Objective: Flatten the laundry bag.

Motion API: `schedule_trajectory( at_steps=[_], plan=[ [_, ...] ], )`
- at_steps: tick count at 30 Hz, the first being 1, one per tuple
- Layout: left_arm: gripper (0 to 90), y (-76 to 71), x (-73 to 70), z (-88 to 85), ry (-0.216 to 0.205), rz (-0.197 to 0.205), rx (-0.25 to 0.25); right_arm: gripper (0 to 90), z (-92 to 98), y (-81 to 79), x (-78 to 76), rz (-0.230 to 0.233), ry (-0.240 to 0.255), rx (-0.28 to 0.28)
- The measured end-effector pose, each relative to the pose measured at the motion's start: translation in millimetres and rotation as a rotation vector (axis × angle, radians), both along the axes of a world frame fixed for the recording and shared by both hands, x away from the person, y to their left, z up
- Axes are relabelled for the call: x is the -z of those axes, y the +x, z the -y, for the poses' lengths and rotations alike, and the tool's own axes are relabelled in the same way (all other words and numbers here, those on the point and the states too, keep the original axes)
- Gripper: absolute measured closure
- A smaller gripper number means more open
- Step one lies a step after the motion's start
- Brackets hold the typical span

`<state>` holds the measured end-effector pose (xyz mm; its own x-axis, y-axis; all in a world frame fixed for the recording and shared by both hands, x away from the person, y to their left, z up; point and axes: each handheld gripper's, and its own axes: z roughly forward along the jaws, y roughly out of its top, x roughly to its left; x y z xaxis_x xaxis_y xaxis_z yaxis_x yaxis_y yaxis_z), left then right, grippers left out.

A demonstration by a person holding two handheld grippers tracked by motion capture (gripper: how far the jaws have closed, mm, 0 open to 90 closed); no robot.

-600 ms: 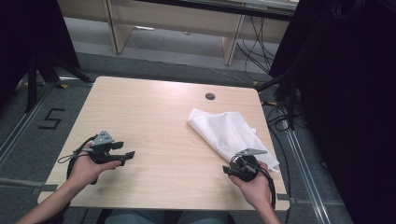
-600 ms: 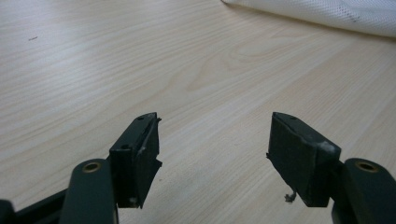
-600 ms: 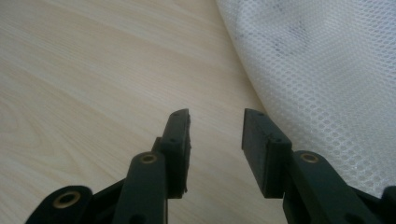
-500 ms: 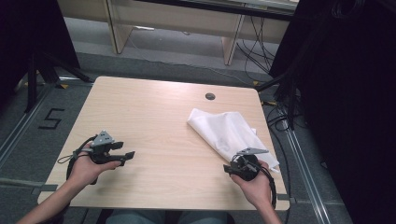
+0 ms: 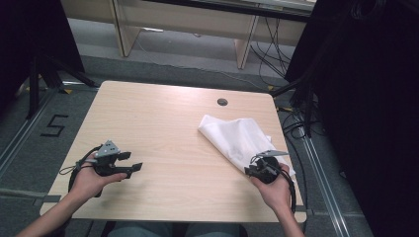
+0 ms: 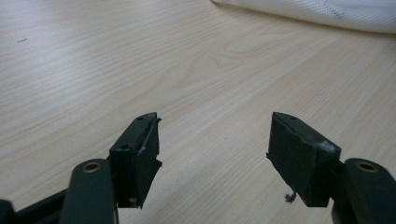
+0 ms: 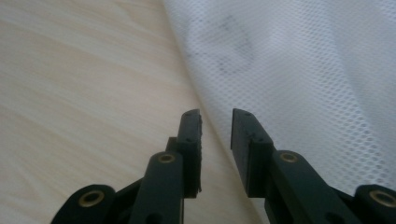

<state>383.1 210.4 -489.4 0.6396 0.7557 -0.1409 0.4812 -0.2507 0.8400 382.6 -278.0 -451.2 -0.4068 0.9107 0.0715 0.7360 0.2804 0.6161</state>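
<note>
A white mesh cloth lies crumpled on the right half of the light wooden table. My right gripper rests at the cloth's near edge. In the right gripper view its jaws stand a narrow gap apart just over the cloth's border, and the pads do not press on it. My left gripper is held low over the table's left side, far from the cloth. Its jaws are wide open over bare wood, with the cloth far ahead.
A round cable hole sits near the table's far edge. Black cables hang off the right side by dark equipment. A floor marking "5" lies left of the table, and wooden furniture legs stand beyond it.
</note>
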Motion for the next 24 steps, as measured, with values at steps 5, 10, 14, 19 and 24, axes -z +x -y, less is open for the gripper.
schedule_trajectory(
  at_steps=[5, 10, 14, 19, 24],
  plan=[
    [33.6, -0.5, -1.3, 0.7, 0.006, -0.001, 0.010, 75.2, 19.7, 12.7, -1.6, 0.014, -0.012, 0.071],
    [33.6, 0.5, -0.8, 1.3, 0.004, -0.002, 0.012, 73.2, 41.9, 25.2, 0.5, 0.019, -0.038, 0.137],
    [33.6, 0.1, -0.5, 1.5, 0.004, -0.007, 0.016, 69.6, 56.1, 32.0, 1.5, 0.025, -0.052, 0.183],
    [33.6, -0.4, -0.6, 1.5, 0.001, 0.002, 0.007, 64.7, 69.8, 39.3, 2.0, 0.025, -0.071, 0.220],
    [33.6, 0.1, 0.0, 2.0, 0.000, -0.002, 0.012, 59.9, 77.9, 45.0, 7.4, 0.013, -0.089, 0.238]
  ],
)
